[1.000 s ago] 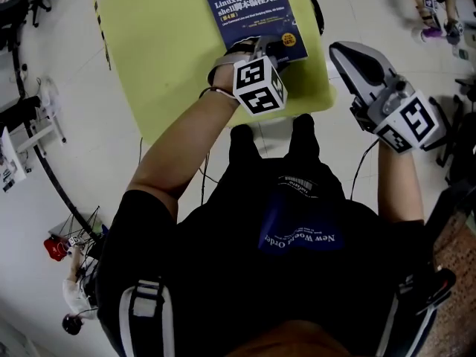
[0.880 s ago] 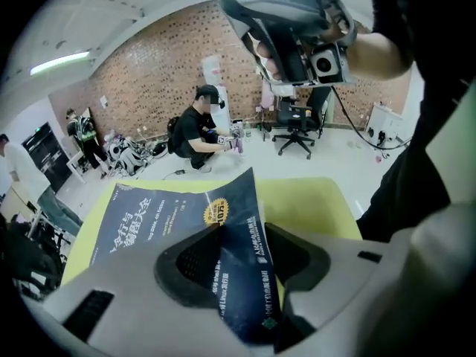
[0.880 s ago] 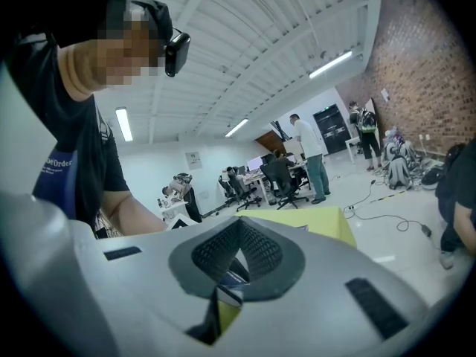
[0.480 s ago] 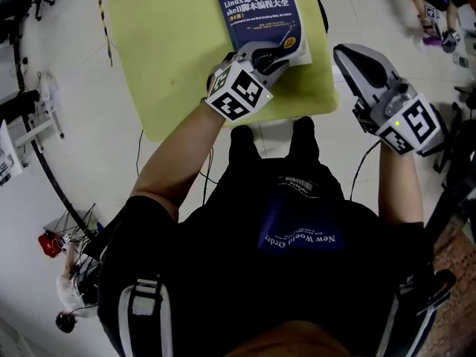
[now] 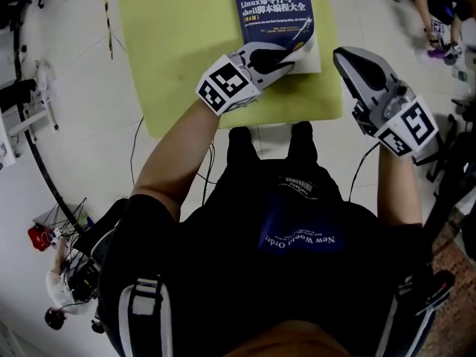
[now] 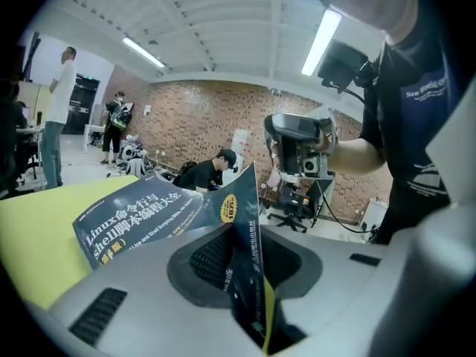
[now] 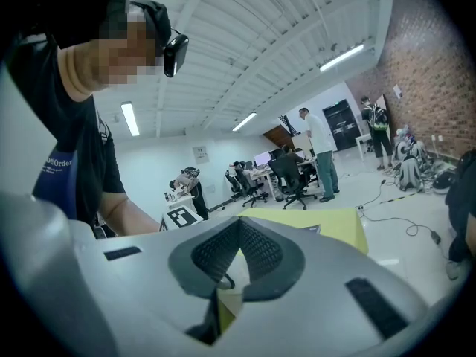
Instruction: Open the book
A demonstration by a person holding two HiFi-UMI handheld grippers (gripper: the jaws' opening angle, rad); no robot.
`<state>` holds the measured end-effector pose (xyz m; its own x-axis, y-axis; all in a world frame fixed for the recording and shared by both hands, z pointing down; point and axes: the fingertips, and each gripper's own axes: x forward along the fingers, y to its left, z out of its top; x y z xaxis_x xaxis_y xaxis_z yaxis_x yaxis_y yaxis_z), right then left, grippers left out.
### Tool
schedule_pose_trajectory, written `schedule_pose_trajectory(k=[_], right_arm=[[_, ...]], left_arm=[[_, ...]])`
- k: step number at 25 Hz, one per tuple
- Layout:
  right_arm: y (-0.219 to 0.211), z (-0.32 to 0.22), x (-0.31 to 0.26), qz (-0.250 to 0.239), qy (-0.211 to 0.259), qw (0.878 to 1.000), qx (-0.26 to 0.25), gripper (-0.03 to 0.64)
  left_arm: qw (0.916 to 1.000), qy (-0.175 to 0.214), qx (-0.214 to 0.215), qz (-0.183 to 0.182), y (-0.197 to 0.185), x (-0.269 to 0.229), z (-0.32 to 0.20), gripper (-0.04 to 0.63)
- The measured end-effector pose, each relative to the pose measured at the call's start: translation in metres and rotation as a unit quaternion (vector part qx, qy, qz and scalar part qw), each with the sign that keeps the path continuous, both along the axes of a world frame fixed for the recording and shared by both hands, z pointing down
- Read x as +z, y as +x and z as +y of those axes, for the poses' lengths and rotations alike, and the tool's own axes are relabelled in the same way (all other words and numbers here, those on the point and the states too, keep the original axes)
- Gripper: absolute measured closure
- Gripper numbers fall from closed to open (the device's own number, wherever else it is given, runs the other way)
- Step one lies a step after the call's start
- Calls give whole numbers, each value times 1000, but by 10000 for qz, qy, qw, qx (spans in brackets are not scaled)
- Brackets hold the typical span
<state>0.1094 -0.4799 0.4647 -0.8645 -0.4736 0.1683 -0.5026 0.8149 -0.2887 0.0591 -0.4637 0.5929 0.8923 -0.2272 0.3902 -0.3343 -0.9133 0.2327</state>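
One corner of the book (image 5: 274, 10) has come up within the last second, and that is the change that matters. The book lies on the far right part of the table (image 5: 178, 58), spine toward the table's left side. The left gripper (image 5: 286, 56), over the near right part of the table, has just been closing its jaws, and they now pinch the front cover (image 6: 242, 222) at its near right corner; the left gripper view shows the dark cover standing on edge between the two pads. A second ago the cover lay flat and this gripper sat low at the corner with its jaws wider; since then it has rolled and risen, so the corner is peeled up and a strip of white pages (image 5: 309, 59) shows beneath it. The right gripper (image 5: 346, 58) hangs off the table's right edge, its jaws together on nothing, much as it was before. My reading is that the grasp is made and the opening has only begun: most of the cover still rests on the pages. The lift probably needs to carry on in an arc toward the table's left side. A thin, glossy cover held by one corner could slip out or crease if pulled too hard.
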Motion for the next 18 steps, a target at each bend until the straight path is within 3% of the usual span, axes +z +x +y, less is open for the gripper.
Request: schedule_pose_trajectory(k=[5,7,9,11,13,15,18], right_arm=[[-4,-1,0,74,-17,9999,-110,629],[-7,-2,0,128,-27,9998,-163,629],[-12,-2,1,182,-38,9996,-215,629],[-19,-2,0,223,-39,9994,-275,629],[-28,-2,-3,248,-29,9991,-352,629],[-40,0,-4,266,-27,9987,-443,629],[-63,3,-3,284,-39,9979,-581,629]], left_arm=[[9948,32,-854,553,-20,-12,3,509],[9859,-77,-1438,852,-38,-15,6,511],[9699,-295,-2058,1271,-62,-19,12,511],[9454,-612,-2584,1887,-89,-24,16,511],[9131,-972,-2984,2605,-114,-30,18,511],[8749,-1285,-3299,3304,-139,-32,19,511],[8096,-1639,-3792,4171,-181,-25,23,509]])
